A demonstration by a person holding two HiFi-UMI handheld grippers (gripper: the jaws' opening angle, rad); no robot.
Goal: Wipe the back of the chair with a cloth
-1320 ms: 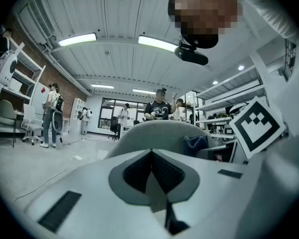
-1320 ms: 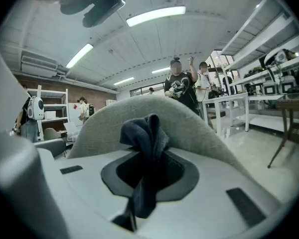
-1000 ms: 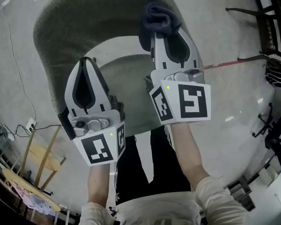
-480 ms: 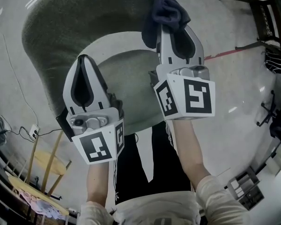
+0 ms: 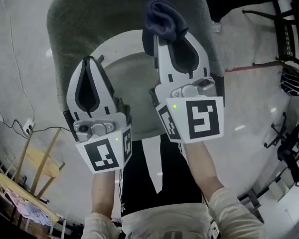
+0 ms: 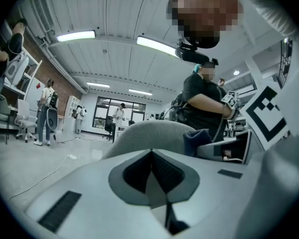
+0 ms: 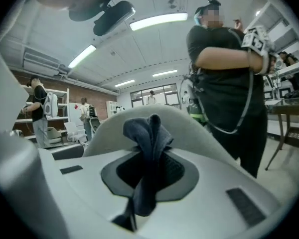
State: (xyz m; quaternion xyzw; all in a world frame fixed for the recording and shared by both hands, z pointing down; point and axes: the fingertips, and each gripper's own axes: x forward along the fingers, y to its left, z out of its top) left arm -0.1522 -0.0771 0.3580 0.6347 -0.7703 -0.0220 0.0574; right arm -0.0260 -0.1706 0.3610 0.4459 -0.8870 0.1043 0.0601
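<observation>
Cloth, dark and bunched, is clamped between the jaws of the right gripper, and its wad sticks out past the tips at the upper rim of the chair back. The left gripper has its jaws together on nothing and hovers by the inner left side of that back, above the seat.

Only a narrow fold is pinched, so dragging it over the rough fabric could tug the cloth free. The small wad may also skip patches.

Neither view shows whether the cloth actually touches the back. The back's outer face is out of sight.
</observation>
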